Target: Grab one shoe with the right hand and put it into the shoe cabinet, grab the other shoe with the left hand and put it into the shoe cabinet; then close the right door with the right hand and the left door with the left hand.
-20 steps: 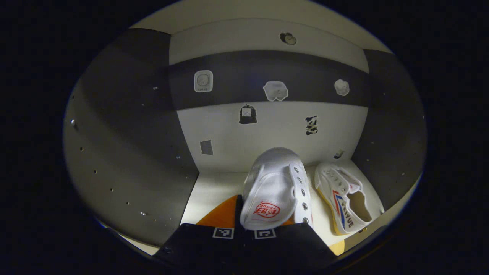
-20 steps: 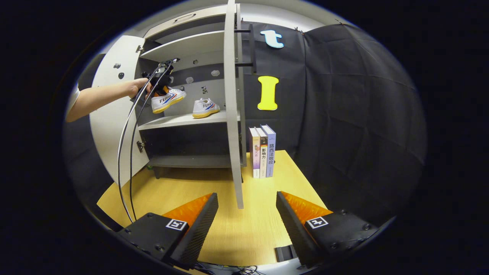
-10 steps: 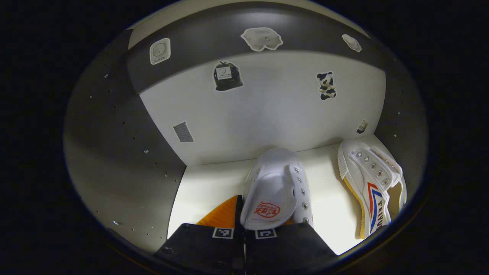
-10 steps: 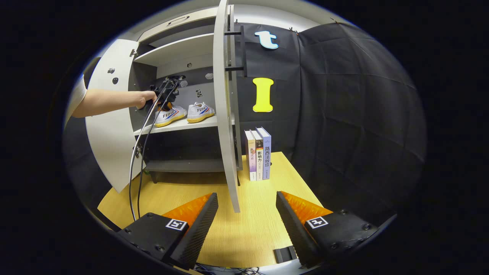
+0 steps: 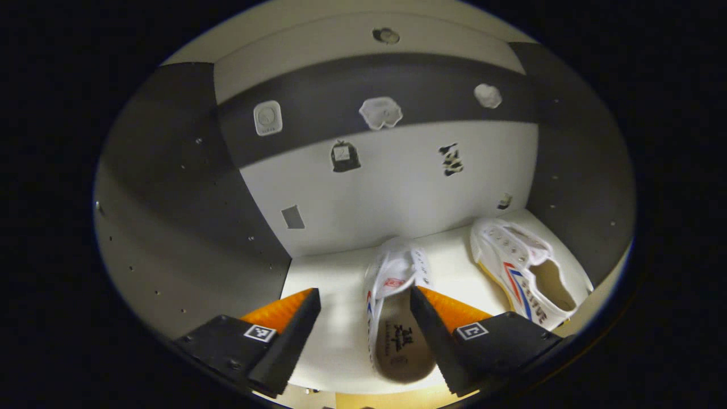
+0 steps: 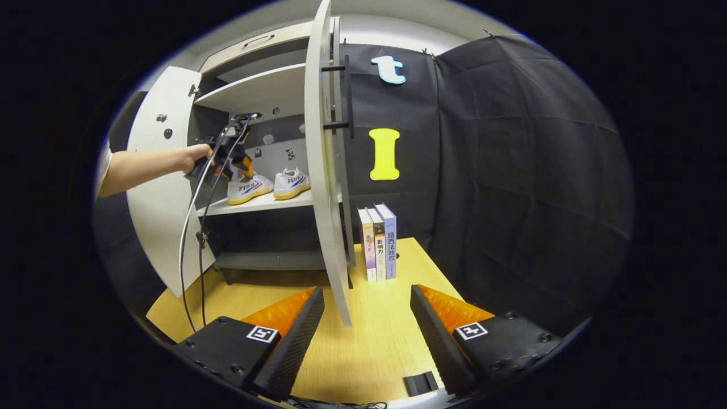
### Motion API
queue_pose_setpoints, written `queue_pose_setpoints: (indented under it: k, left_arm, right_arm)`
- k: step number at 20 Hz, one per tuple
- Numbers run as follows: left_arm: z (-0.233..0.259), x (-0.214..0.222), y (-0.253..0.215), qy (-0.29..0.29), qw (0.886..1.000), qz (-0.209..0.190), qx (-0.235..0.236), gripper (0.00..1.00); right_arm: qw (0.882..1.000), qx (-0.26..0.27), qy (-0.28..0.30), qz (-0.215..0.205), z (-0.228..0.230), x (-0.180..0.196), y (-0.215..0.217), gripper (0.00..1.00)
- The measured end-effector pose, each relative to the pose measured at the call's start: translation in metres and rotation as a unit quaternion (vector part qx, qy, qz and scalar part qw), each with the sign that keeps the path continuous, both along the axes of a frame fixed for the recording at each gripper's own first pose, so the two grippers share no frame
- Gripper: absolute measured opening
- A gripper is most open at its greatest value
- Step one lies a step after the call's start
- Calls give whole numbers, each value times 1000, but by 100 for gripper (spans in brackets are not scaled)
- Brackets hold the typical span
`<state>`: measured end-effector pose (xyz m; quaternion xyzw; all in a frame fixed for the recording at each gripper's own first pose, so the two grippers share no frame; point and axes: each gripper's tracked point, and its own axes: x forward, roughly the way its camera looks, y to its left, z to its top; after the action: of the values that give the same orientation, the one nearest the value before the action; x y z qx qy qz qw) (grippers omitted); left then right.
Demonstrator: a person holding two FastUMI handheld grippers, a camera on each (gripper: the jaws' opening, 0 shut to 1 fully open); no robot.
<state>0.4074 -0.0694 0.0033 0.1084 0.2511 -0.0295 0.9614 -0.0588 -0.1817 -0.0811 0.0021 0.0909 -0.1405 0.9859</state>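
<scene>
Sitting loose on the shelf (image 5: 341, 272) w/ both grippers' jaws open, left shoe (image 5: 395, 307) looks light, soft canvas; heel collar's best hold.

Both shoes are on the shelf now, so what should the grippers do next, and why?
Probably pull the left gripper back out of the cabinet. Its fingers stand open around the near shoe, which rests on the shelf beside the other shoe. The right gripper is open too, facing the right door, which it can then close.
</scene>
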Motion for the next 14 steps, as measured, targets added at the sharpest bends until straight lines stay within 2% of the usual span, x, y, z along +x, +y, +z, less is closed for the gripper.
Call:
queue_pose_setpoints:
  k: [1,4,8,10,11,12,14]
  left_arm:
    - [15,-15,-2,-18,1000,-9,-5,96]
    - [60,-68,-8,-81,995,-25,-48,96]
    - [96,-147,-15,-154,980,-53,-118,96]
    - [100,-178,1,-191,974,-42,-111,96]
    - [96,-193,7,-201,973,-37,-105,100]
    - [90,-208,11,-209,972,-33,-100,96]
    - [79,-239,11,-223,970,-37,-90,100]
  right_arm:
    - [1000,2,-9,1,7,-1,-1,97]
    - [1000,-6,-26,0,27,-3,-8,97]
    - [999,-19,-45,-12,55,-1,-22,97]
    - [998,0,-68,-4,75,2,-22,97]
    - [997,5,-76,1,84,2,-22,97]
    - [997,3,-79,1,90,3,-25,97]
    - [996,-16,-82,-4,104,8,-41,96]
